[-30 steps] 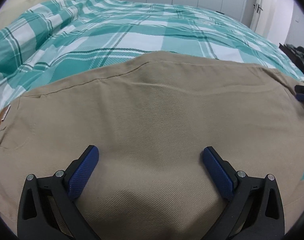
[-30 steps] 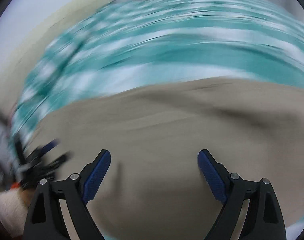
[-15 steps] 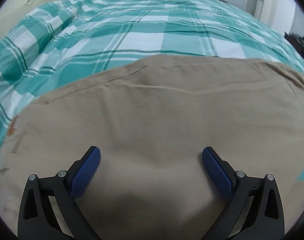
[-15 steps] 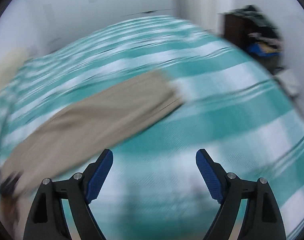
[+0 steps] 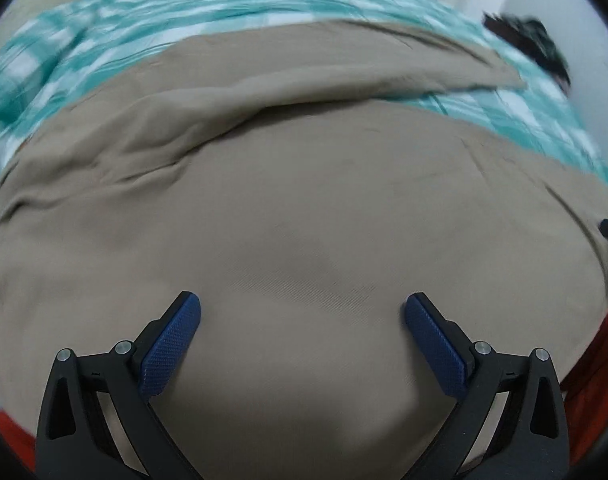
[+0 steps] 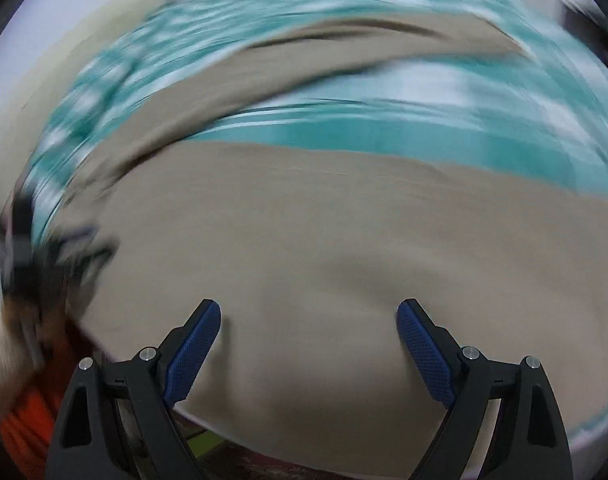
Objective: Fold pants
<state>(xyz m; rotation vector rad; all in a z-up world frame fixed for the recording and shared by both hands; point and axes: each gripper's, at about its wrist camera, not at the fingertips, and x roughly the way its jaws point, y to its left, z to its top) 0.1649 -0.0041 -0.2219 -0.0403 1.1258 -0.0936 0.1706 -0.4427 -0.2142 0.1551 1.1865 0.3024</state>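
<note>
Pants (image 5: 304,184) are khaki, spread across the bed (image 5: 152,12) on its teal plaid cover, both legs splayed apart in a V: near leg fills the foreground of both wrist views, far leg (image 6: 344,52) angles away with plaid showing between the two. Crotch end bunches with wrinkles at the left of the left wrist view. So no fold is made yet; my read is that this is the approach before fold one, bringing one leg over onto the other. Left gripper (image 5: 302,332) hangs over the near leg, fingers (image 5: 172,344) wide apart, nothing between them, no cloth pinched. Right gripper (image 6: 308,340) the same: fingers (image 6: 422,356) spread, empty, over the near leg close to its near edge, where the bed edge and something orange show below. Both views are motion-blurred, the right heavily, so hem and seam detail can't be read. Next move needs each gripper on an edge of one leg, one toward the hem and one toward the crotch, pinching a single leg's layers, then lift and lay it over the other with edges matched. Risk: grabbing mid-panel drags the cover or bunches the cloth.
</note>
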